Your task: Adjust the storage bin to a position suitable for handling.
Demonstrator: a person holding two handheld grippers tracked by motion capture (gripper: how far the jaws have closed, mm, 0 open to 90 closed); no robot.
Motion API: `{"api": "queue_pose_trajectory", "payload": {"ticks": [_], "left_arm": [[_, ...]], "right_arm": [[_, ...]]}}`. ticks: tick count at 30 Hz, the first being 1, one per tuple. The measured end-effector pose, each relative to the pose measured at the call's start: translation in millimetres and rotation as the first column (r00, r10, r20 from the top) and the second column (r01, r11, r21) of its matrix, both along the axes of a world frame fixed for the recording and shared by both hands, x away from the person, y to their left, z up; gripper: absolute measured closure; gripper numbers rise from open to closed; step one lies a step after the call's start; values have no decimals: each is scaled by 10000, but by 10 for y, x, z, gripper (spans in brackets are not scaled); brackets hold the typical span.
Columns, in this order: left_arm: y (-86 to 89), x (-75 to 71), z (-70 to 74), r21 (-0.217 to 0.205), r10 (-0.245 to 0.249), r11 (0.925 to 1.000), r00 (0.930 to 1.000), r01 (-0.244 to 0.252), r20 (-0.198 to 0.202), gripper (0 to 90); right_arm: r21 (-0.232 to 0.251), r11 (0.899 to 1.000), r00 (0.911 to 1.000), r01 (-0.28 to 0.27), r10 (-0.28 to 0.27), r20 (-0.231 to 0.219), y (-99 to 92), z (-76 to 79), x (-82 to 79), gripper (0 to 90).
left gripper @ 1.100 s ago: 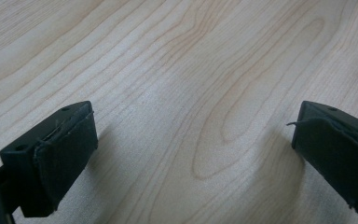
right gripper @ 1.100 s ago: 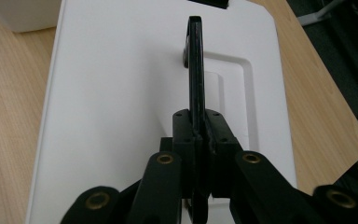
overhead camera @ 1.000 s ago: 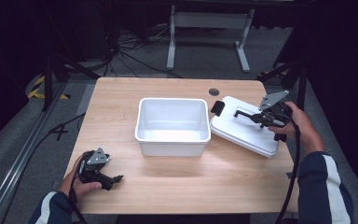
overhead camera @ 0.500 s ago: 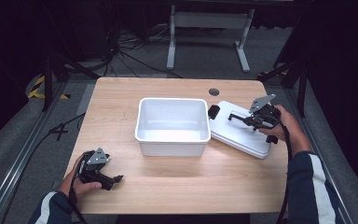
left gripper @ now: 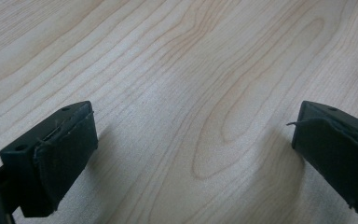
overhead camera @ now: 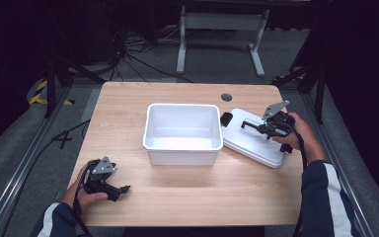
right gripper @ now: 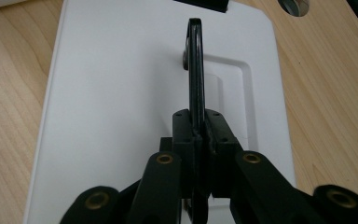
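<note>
Two black pads of my right claw (right gripper: 196,135) are pinched tight on the thin black handle (right gripper: 195,70) of the white lid (right gripper: 121,107), a slim loop of hard plastic standing on edge out of a shallow rectangular recess moulded into the lid's top. That lid is a smooth, matte, flat slab with rounded corners; seen from the high view it lies on the right part of the table (overhead camera: 177,192), its near-left edge just beside the white tub (overhead camera: 182,133), with a small black clip (overhead camera: 225,119) at its far corner. My right hand (overhead camera: 296,133) rests over the lid's right side.

Beside it, the tub is a deep rectangular basin of glossy white plastic with rounded corners and a rolled rim, sitting open in the table's middle. Pale wood with long wavy grain makes up the tabletop, and a round dark grommet hole (overhead camera: 226,97) sits near its far edge.

At the near-left corner, my left claw (left gripper: 191,140) lies low over bare wood, its blocky, rubber-faced jaws standing wide apart with nothing between them.
</note>
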State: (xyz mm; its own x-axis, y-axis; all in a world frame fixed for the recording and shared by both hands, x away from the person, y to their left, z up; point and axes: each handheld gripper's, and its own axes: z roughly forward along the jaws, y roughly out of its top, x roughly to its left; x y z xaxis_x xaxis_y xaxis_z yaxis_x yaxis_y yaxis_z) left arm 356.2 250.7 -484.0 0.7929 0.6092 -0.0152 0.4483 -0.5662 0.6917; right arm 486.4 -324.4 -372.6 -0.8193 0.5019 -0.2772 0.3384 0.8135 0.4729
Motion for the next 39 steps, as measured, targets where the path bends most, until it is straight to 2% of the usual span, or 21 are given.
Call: {"api": "queue_pose_trajectory", "payload": {"ticks": [12, 15, 24, 33, 39], "left_arm": [[1, 0, 1, 14, -6, 10000, 10000, 6, 1, 6], [1, 0, 1, 13, 1, 10000, 10000, -1, 4, 6], [1, 0, 0, 7, 2, 10000, 10000, -2, 3, 6], [2, 8, 0, 5, -35, 10000, 10000, 35, -2, 5], [2, 7, 0, 9, -34, 10000, 10000, 34, -2, 6]], "right_arm": [[1, 9999, 9997, 132, -132, -214, -12, -74, 17, 823], [313, 9995, 9998, 80, -75, -172, -24, -55, 6, 816], [524, 9986, 9999, 119, -118, -29, -23, -10, -24, 760], [1100, 9938, 9998, -177, 177, 2, 18, 75, -102, 684], [1320, 9912, 9999, -120, 113, 60, 44, 94, -147, 628]]}}
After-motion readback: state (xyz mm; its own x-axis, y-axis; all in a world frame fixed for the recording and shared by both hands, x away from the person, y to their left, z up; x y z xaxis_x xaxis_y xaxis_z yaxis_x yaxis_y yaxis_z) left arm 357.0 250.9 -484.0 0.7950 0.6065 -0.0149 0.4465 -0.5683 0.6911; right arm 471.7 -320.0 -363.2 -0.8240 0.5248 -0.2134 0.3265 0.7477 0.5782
